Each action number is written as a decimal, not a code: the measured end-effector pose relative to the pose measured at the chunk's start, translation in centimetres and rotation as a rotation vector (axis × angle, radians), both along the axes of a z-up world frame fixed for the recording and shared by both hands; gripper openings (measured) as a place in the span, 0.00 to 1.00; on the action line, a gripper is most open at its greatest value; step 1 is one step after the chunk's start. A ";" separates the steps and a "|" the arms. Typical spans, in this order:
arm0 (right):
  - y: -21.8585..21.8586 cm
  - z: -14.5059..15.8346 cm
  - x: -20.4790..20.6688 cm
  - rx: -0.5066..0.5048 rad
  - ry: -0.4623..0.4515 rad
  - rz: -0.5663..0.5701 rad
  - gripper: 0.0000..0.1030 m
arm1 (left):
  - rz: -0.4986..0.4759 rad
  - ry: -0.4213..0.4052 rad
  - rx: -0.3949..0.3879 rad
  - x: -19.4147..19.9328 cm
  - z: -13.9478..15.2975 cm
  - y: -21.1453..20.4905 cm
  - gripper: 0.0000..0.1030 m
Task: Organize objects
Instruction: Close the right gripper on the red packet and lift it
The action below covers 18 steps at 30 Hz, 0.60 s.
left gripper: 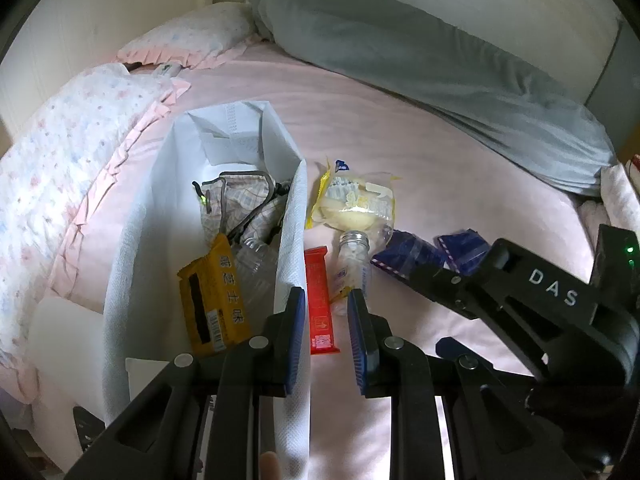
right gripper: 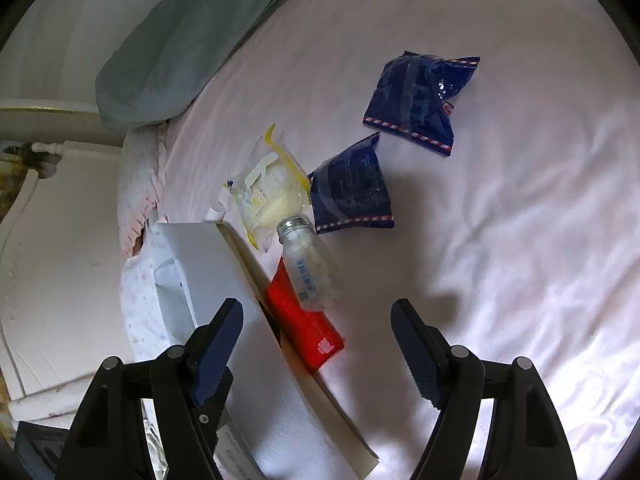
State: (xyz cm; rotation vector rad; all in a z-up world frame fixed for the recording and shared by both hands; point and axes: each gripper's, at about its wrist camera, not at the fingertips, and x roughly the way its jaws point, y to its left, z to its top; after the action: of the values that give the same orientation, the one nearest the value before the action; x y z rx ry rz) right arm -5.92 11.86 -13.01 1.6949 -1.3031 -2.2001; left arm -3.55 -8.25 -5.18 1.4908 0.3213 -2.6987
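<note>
Between the left gripper's [left gripper: 325, 300] half-closed, empty fingers lies a red bar [left gripper: 319, 300] beside the bag [left gripper: 288, 240]; right gripper [right gripper: 316, 320] released; next, pinch the bar

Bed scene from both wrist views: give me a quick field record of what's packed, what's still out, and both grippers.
surface: pink bedsheet
container: white fabric bag, open, lying on the bed
in bag: plaid pouch; yellow snack packet; clear plastic bottle
still out: red snack bar beside the bag wall; small clear bottle lying partly on the bar; yellow-trimmed bread pack; two dark blue packets
left gripper: open, jaws narrow, either side of the red bar, not pressing
right gripper: open wide, empty
</note>
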 end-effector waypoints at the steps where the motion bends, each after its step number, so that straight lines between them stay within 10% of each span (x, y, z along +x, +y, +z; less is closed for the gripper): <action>1: 0.0 0.0 0.0 0.001 -0.001 0.002 0.74 | -0.001 0.002 0.006 0.0 0.0 -0.1 0.21; 18: -1.0 -1.4 -0.2 -0.019 -0.060 0.027 0.74 | 0.031 -0.037 -0.076 -0.4 -0.8 -0.8 0.44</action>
State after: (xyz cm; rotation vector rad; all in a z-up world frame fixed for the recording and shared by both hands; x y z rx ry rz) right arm -6.11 10.84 -14.44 1.7740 -1.3019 -2.1307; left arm -3.98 -9.01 -5.94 1.5009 0.2349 -2.6245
